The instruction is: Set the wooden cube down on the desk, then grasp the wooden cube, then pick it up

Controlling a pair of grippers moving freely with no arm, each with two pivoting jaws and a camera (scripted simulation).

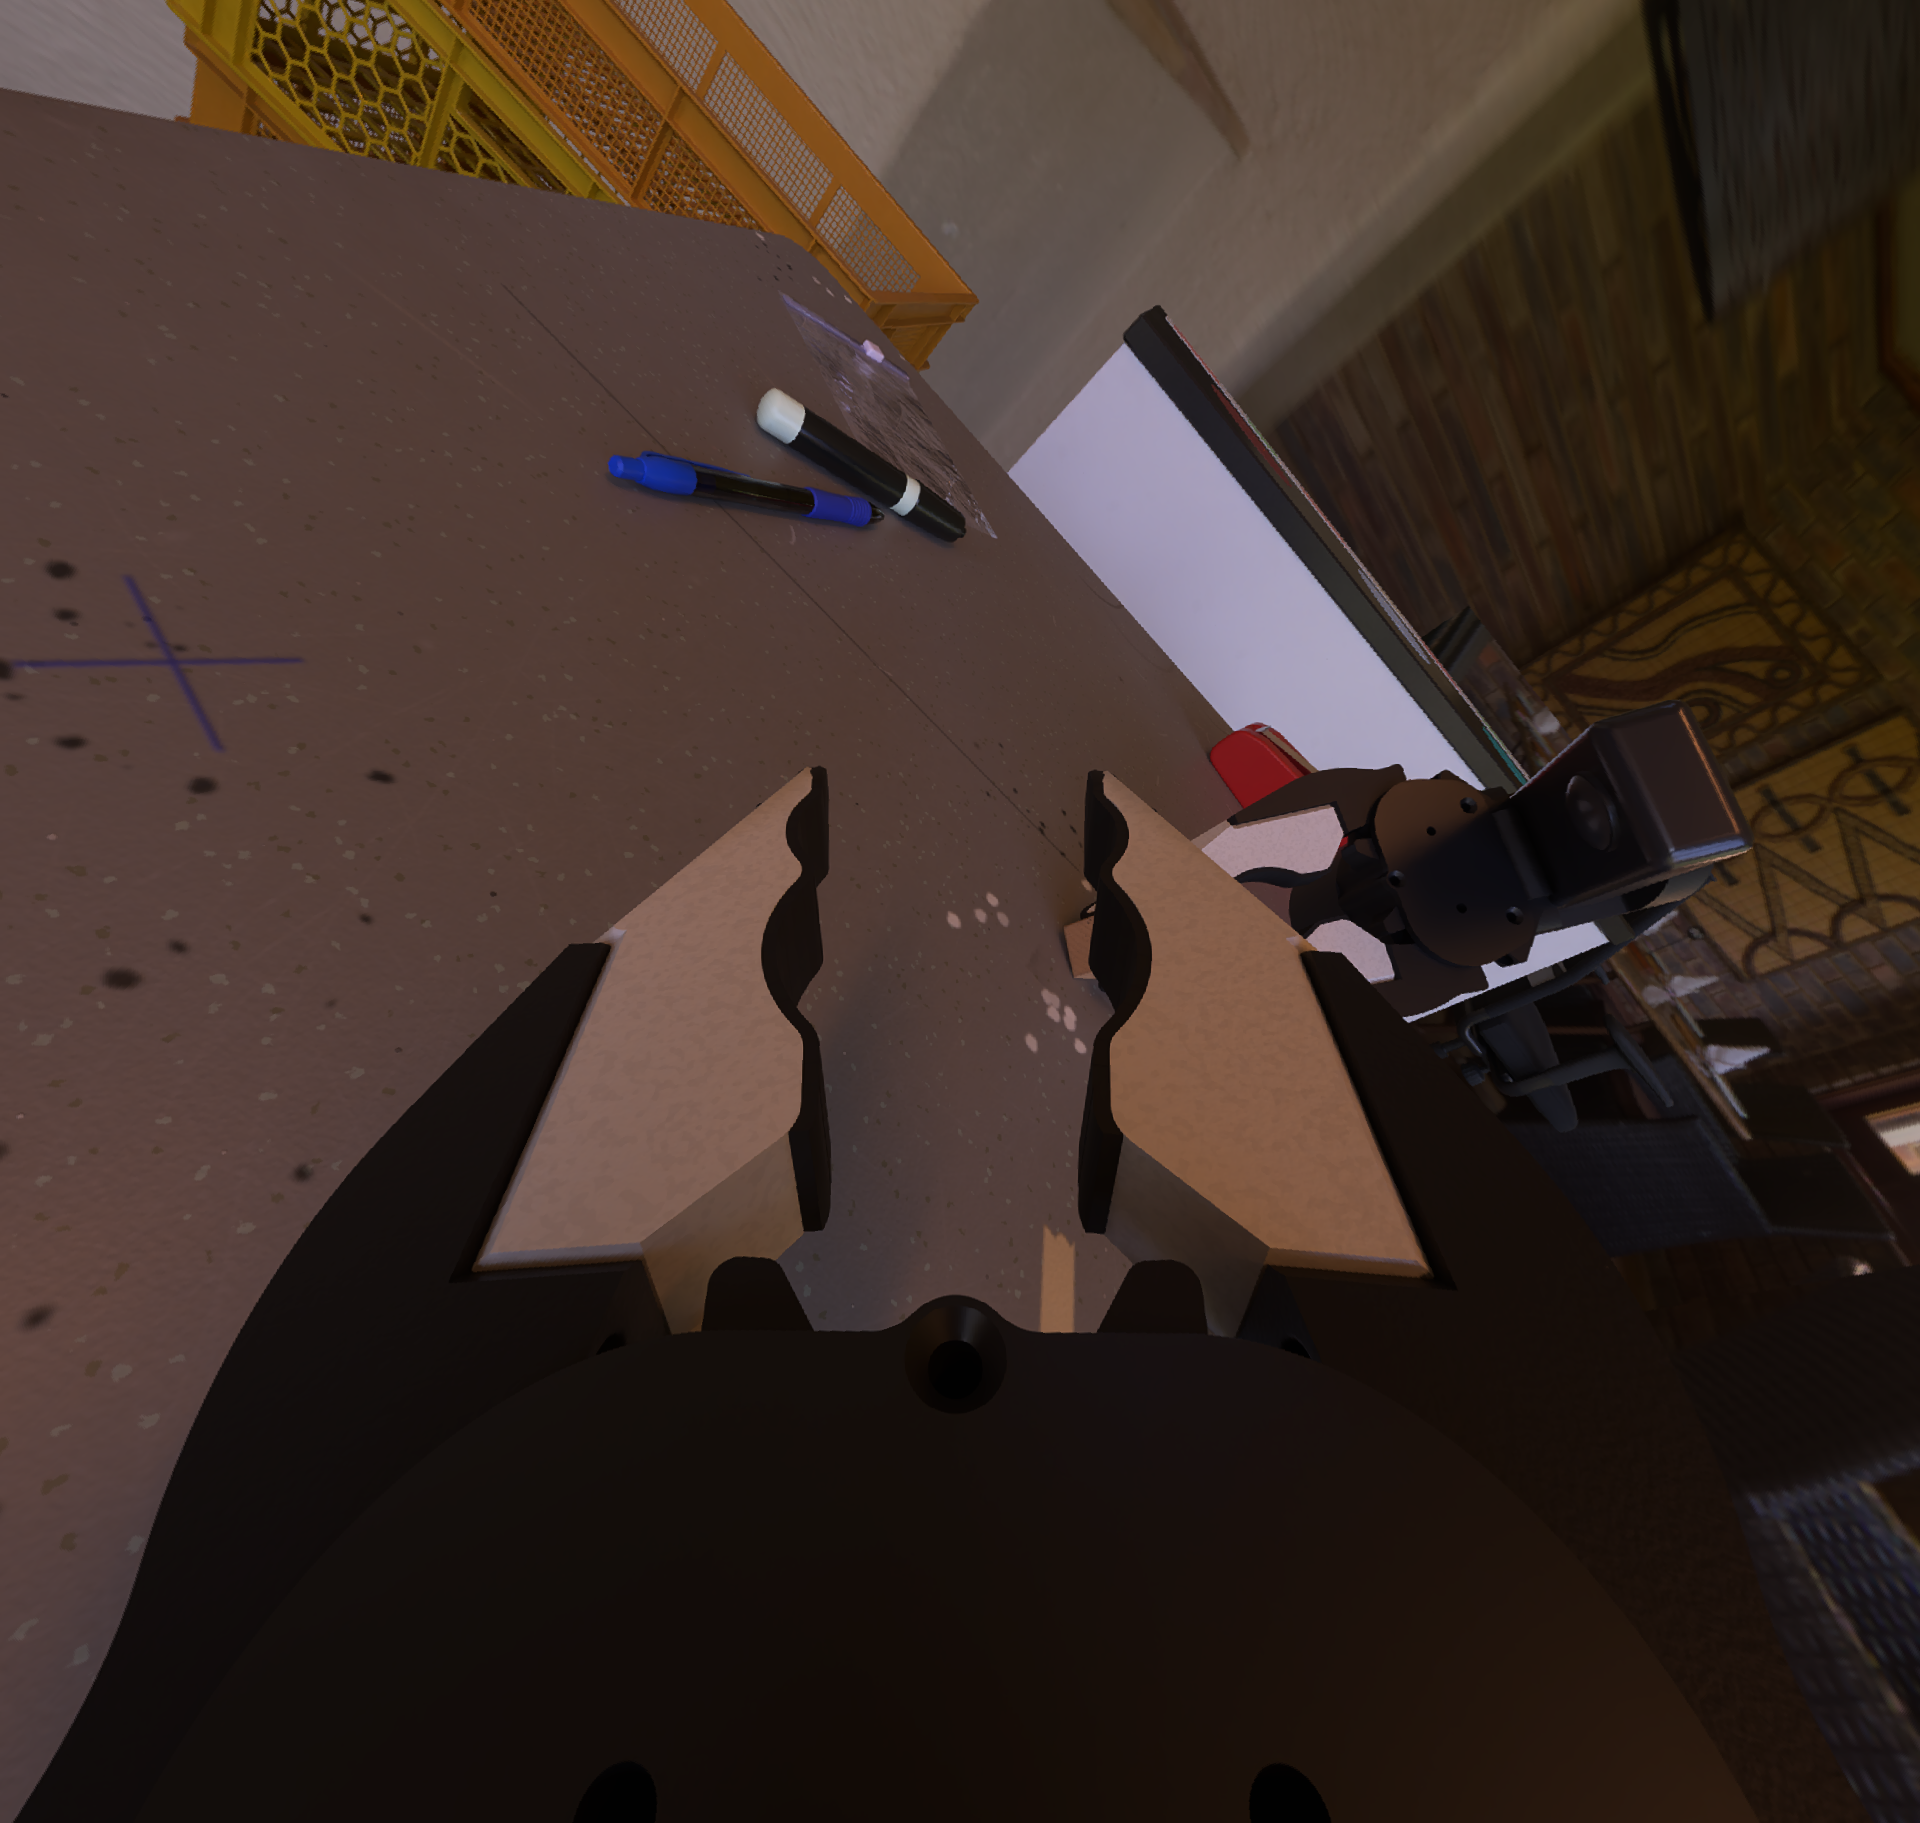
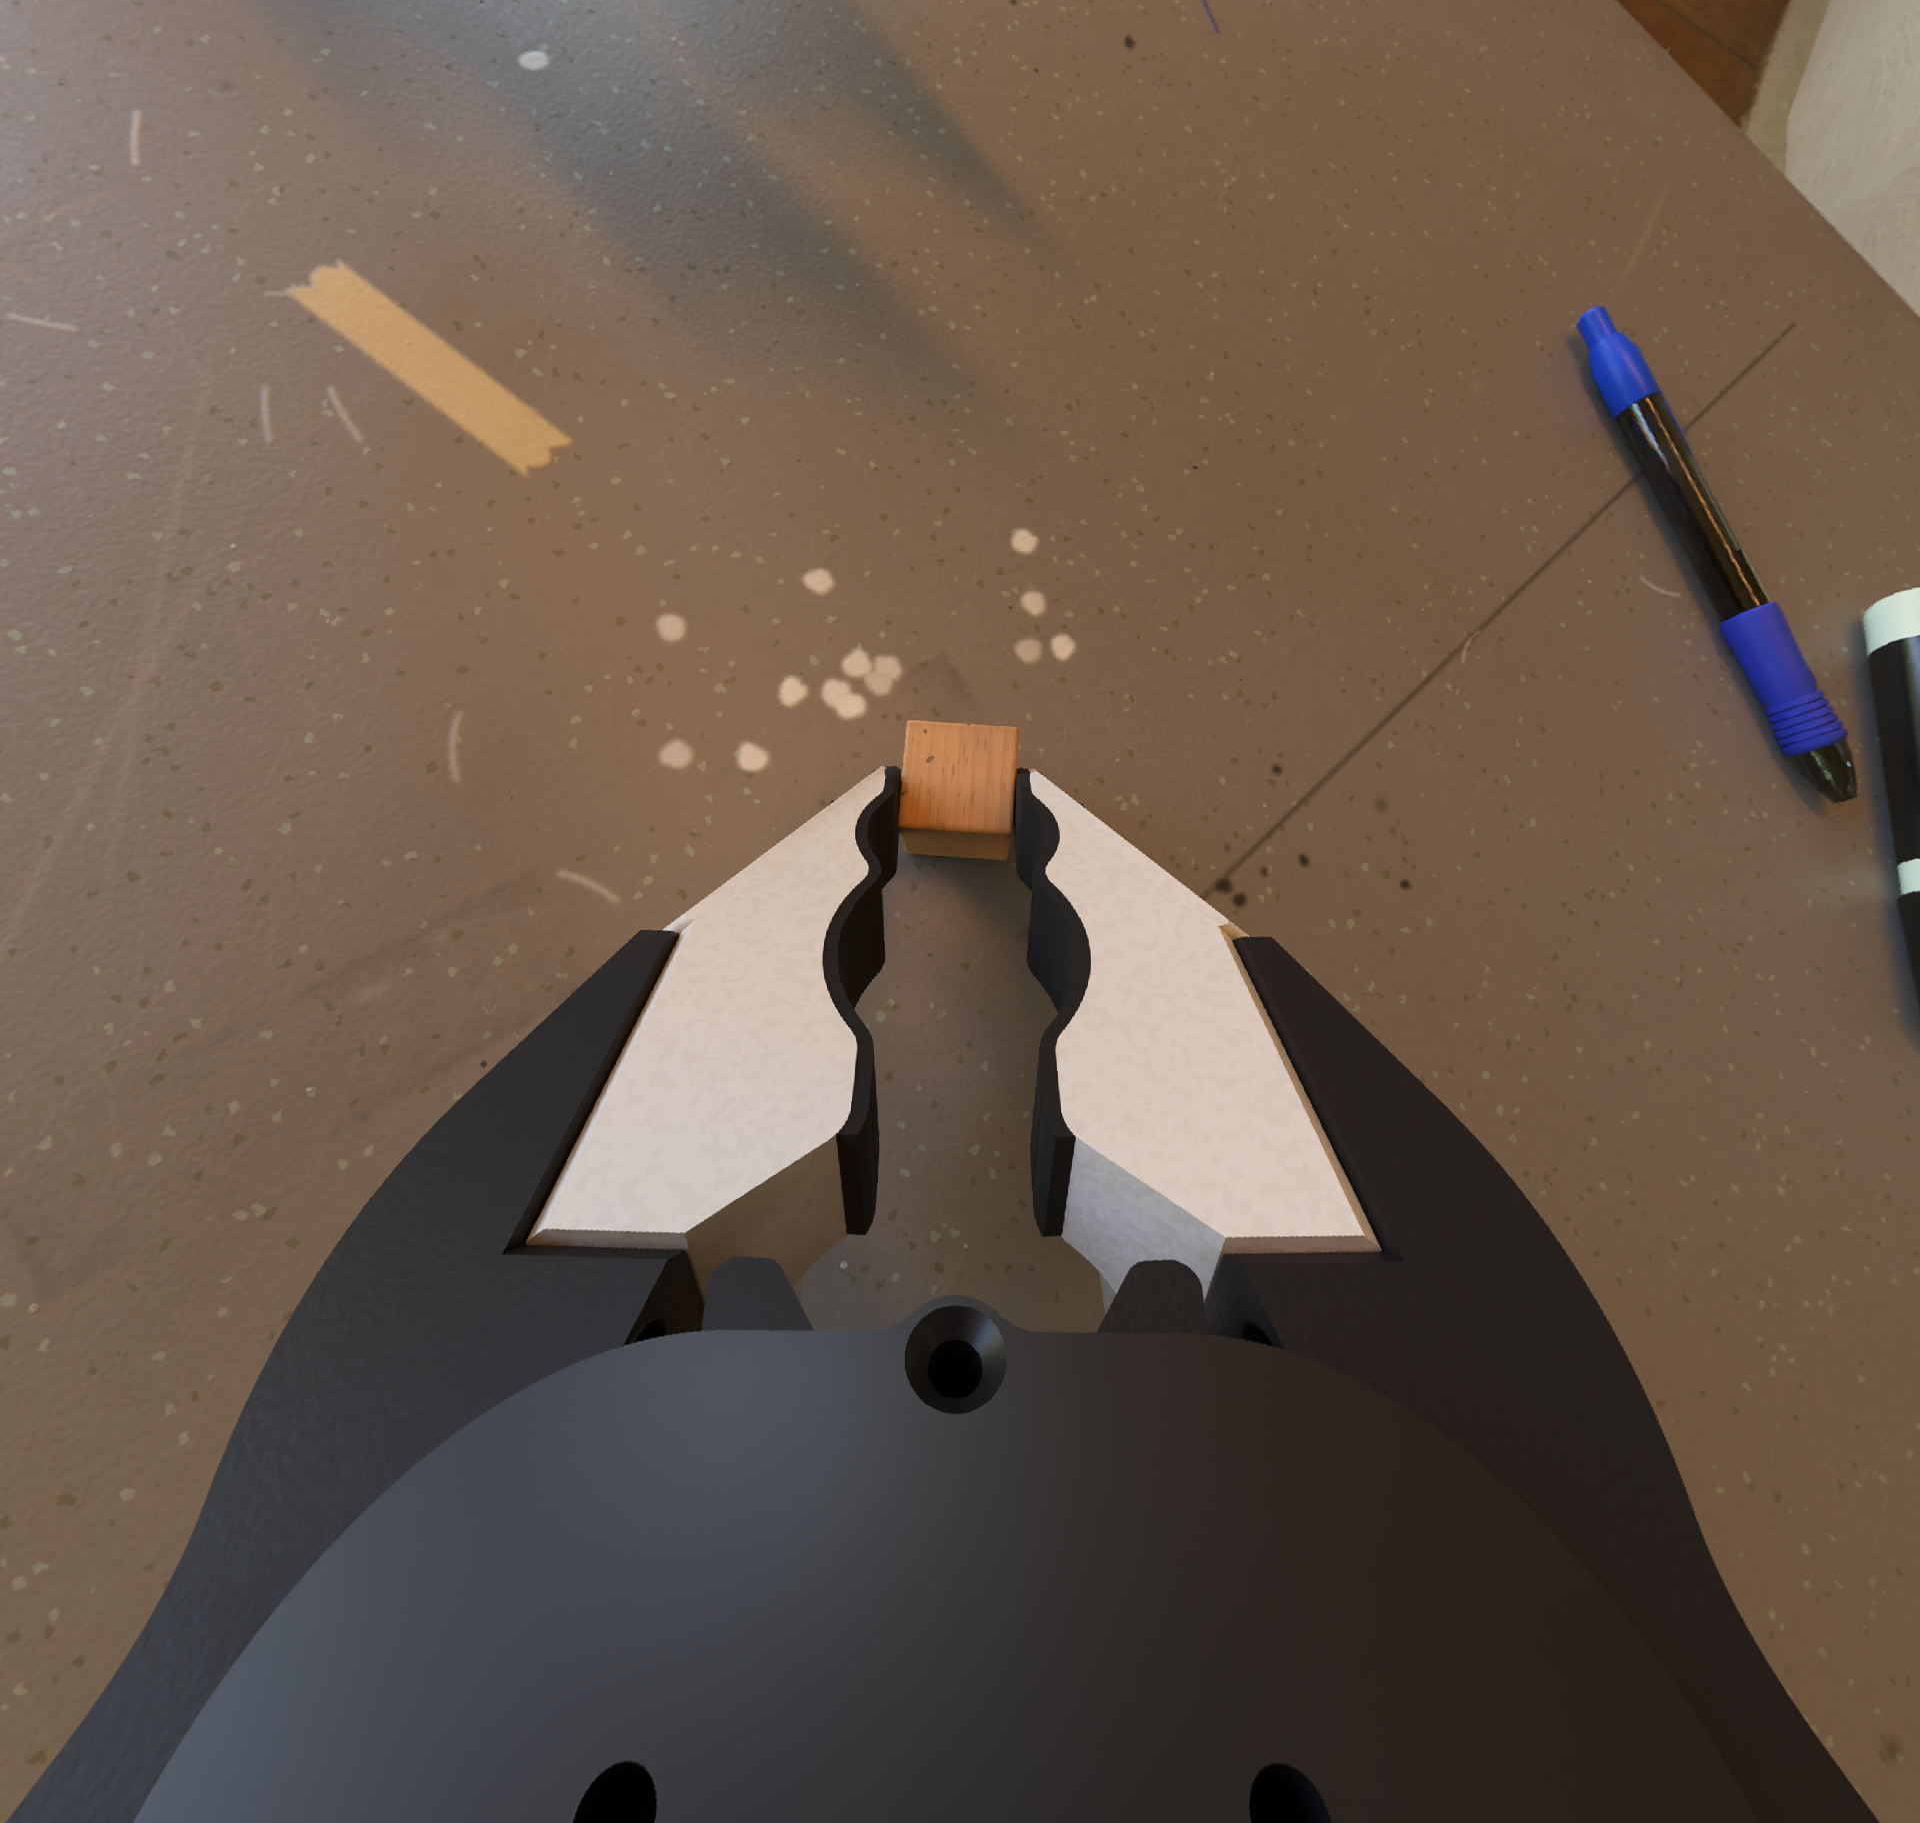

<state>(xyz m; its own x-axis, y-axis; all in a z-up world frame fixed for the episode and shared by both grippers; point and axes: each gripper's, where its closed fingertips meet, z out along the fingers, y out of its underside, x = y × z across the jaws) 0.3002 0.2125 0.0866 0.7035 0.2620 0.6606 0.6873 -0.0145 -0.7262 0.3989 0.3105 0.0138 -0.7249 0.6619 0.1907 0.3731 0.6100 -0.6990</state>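
Observation:
The wooden cube point(image 2: 956, 774) is small and light brown and sits pinched between the tips of my right gripper point(image 2: 956, 786), which is shut on it over the speckled brown desk point(image 2: 727, 319). I cannot tell whether the cube touches the desk. My left gripper point(image 1: 956, 786) is open and empty, tilted over the desk point(image 1: 416, 423). In the left wrist view the right gripper point(image 1: 1262, 843) shows farther off by the desk's right edge, and the cube is not visible there.
A blue pen point(image 1: 743, 490) point(image 2: 1714, 547) and a black marker with a white cap point(image 1: 862, 469) point(image 2: 1896, 734) lie near the desk edge beside a clear plastic bag point(image 1: 894, 402). Yellow and orange crates point(image 1: 499, 59) stand beyond the desk. A tan tape strip point(image 2: 426, 371) is stuck on the desk.

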